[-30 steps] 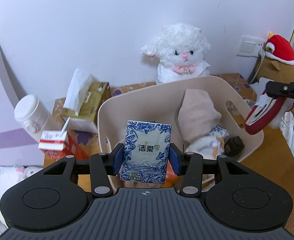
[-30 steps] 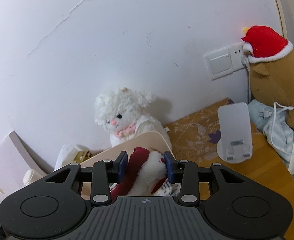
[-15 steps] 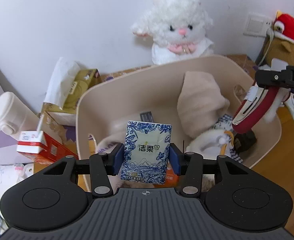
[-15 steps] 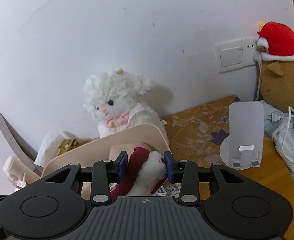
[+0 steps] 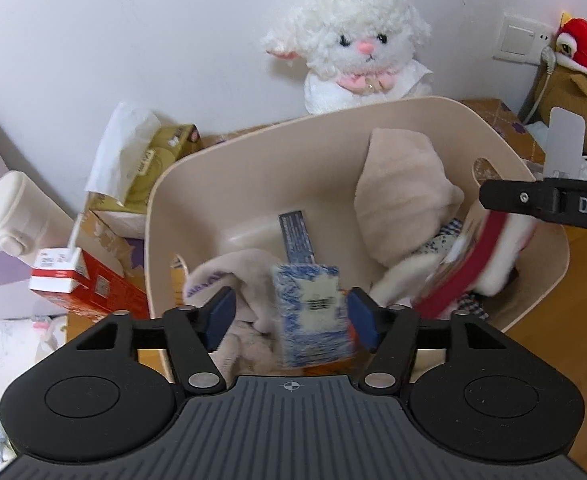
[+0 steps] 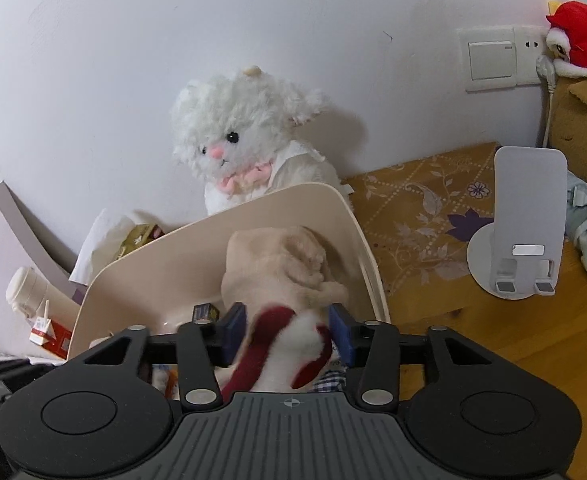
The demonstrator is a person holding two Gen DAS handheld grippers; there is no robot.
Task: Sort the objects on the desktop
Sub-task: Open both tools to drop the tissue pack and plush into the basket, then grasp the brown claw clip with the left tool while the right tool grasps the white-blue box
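A beige plastic bin (image 5: 221, 184) holds a beige plush (image 5: 403, 196), cloths and small packs. My left gripper (image 5: 291, 314) is open above the bin's near side. A blue-and-white tissue pack (image 5: 311, 314) is blurred between its fingers, free of the pads. My right gripper (image 6: 289, 334) is open over the bin (image 6: 165, 256). A red-and-white plush item (image 6: 289, 350) sits blurred between its fingers; it also shows in the left wrist view (image 5: 477, 264).
A white plush lamb (image 5: 357, 48) sits behind the bin against the wall. Left of the bin are a tissue box (image 5: 149, 168), a red carton (image 5: 77, 280) and a white bottle (image 5: 17, 216). A phone stand (image 6: 521, 224) and a brown plush (image 6: 585, 104) are at the right.
Both grippers moved down over the bin and opened. The tissue pack and the red-and-white plush item came loose and are blurred in motion.
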